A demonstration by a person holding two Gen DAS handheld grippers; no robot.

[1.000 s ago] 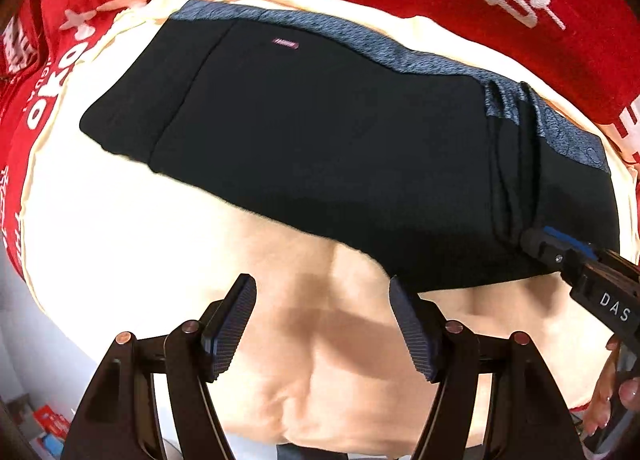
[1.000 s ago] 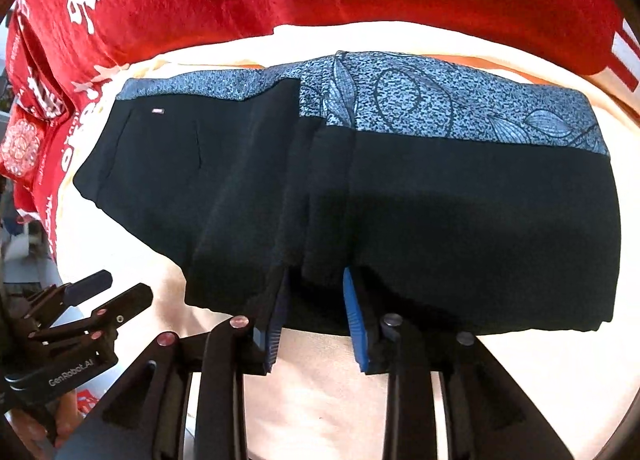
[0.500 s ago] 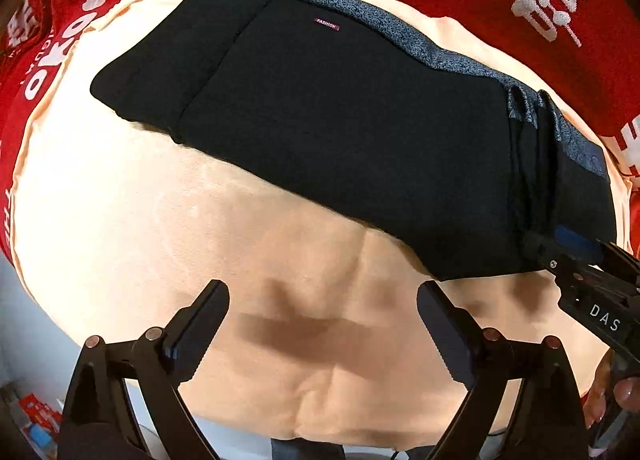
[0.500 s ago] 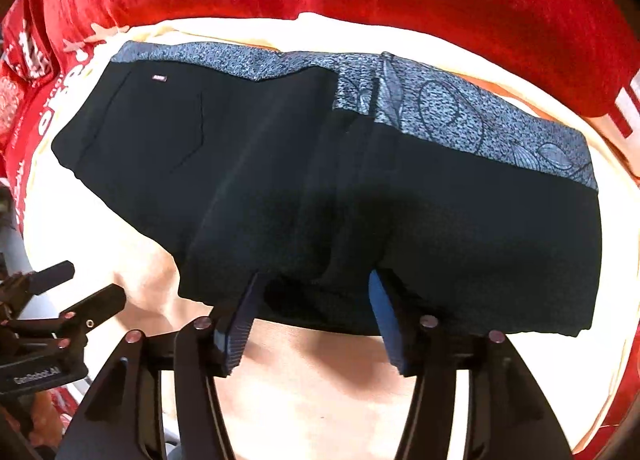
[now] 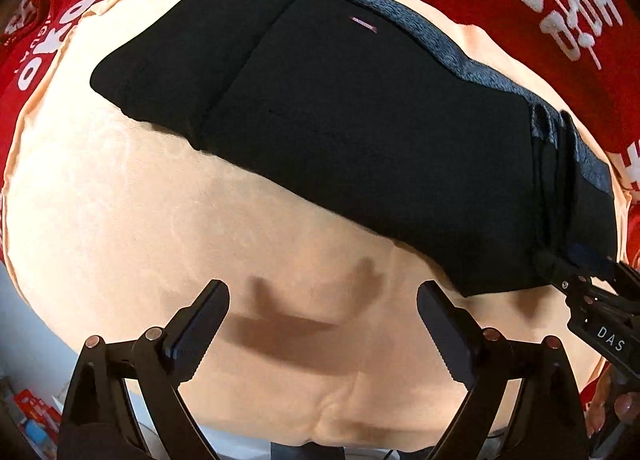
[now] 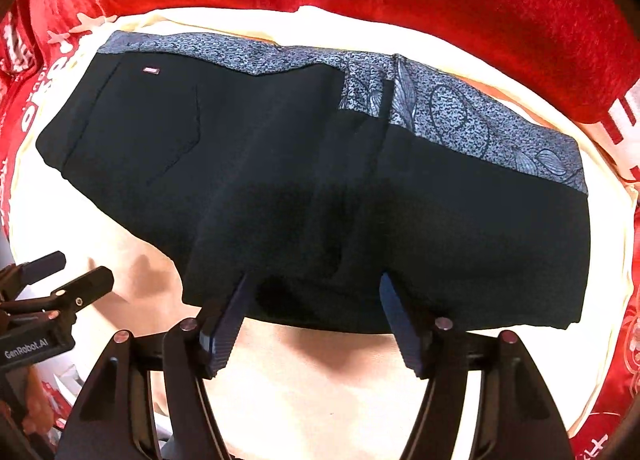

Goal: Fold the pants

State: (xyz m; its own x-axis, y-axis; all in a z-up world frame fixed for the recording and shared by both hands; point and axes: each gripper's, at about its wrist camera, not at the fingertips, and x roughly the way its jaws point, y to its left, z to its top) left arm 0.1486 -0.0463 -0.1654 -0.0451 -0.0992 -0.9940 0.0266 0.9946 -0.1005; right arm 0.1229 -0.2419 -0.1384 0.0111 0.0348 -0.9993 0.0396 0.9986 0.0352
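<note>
The black pants [image 5: 340, 120], with a grey patterned waistband [image 6: 440, 108], lie folded in a long band across the peach cloth [image 5: 120, 240]. My left gripper [image 5: 322, 320] hangs open over bare cloth, short of the pants' near edge, with nothing between its fingers. My right gripper [image 6: 316, 300] straddles the near edge of the pants [image 6: 280, 188]. Its jaws are opening, and a loose ridge of black fabric lies between the pads without being pressed. The right gripper [image 5: 572, 260] also shows at the pants' right end, and the left gripper [image 6: 78, 270] at the far left.
A red blanket [image 6: 360, 4] with white characters surrounds the peach cloth at the back and sides. A person's fingers [image 5: 616, 416] hold the right tool. Small boxes [image 5: 32, 412] lie below the cloth's near-left edge.
The right gripper's jaws have spread and let go of the pinched fold of pants. The left gripper has opened wider and drifted over the bare cloth, away from the right gripper.
</note>
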